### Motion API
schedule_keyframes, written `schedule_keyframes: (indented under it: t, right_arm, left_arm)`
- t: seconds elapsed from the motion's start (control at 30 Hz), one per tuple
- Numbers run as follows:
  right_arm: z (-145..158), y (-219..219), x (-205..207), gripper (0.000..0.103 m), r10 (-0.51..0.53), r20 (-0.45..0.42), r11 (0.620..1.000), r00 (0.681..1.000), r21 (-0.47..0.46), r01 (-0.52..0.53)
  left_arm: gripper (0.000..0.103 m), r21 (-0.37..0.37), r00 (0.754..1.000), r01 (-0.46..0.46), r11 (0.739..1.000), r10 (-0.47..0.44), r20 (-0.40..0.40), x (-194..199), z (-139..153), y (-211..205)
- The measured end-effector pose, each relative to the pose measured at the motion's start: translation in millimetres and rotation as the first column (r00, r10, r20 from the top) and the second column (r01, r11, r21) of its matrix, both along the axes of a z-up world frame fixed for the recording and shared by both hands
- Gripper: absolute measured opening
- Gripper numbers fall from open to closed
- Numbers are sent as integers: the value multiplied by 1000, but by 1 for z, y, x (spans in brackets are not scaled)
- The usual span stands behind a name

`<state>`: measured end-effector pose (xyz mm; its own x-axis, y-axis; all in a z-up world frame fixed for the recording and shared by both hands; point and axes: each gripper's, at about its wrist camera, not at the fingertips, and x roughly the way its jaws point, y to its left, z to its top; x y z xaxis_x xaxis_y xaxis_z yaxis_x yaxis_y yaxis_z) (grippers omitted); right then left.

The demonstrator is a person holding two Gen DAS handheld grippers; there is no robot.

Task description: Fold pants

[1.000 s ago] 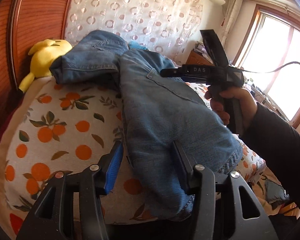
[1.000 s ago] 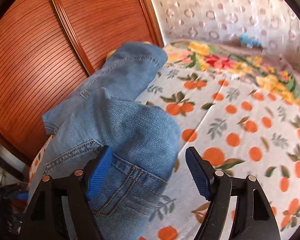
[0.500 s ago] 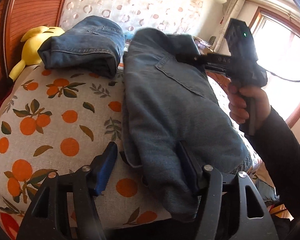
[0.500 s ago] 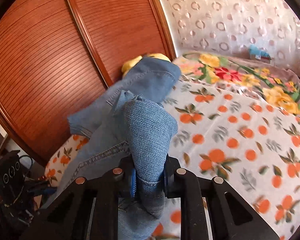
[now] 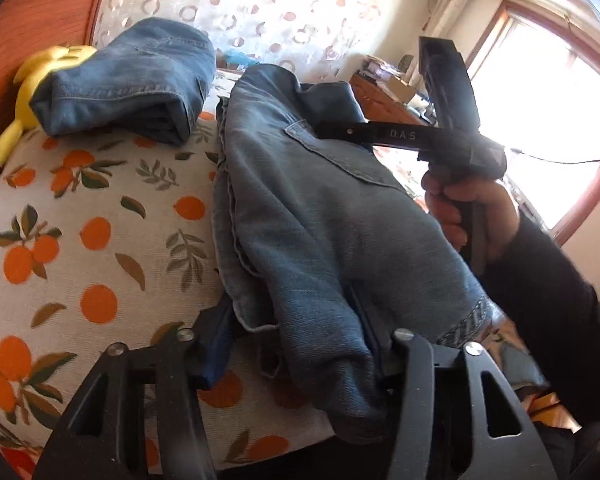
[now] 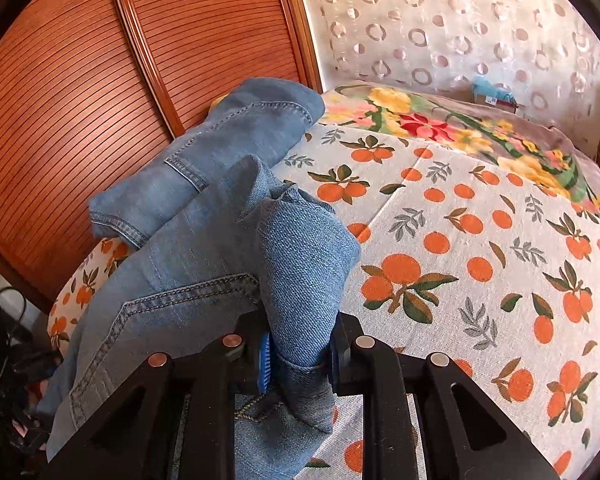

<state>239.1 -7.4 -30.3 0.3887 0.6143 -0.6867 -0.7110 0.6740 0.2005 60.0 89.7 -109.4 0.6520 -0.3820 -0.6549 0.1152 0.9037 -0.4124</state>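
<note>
Since a second ago: right gripper [image 6: 296,354] gone from wide open around the denim to clamped on a thick bunched fold of the jeans [image 6: 204,264]; left gripper [image 5: 296,344] slid in lower over the hem end, jaws closing now with the cloth between them — pads not plainly pressing yet.

Jeans lying along the near edge of the bed [image 6: 480,248], on the orange-print sheet, one end toward the wooden headboard [image 6: 100,80]; a second, already folded pair of jeans [image 5: 128,80] sitting farther back beside a yellow plush toy [image 5: 24,92], apart from the pair in hand.

Seen from the left wrist: the person's hand [image 5: 472,212] around the right gripper's handle, its fingers buried in the cloth near the back pocket.

Handling, as a guess: denim soft but heavy and thick; droops under its own weight, keeps a crease poorly, not slippery, not fragile; doubled layers bulk up fast between jaws. Best taken at stitched parts — hem, waistband, side seam — where layers stay together; a pinch on a single layer likely to leave the underside trailing. Both ends worth lifting together, clear of the sheet, before laying one over the other.
</note>
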Motion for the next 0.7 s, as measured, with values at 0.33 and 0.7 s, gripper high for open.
schedule_keyframes:
  t: [0.33,0.7]
  right_arm:
    - [28,-13,-32,18,7,71,997,997,72,-12]
    - [110,12,-67,18,77,225,988,971,113,-105]
  left_arm:
    - [24,28,998,15,1000,-16,56,-15,20,-10]
    - [23,-42,981,-65,997,72,182,-41,61,26]
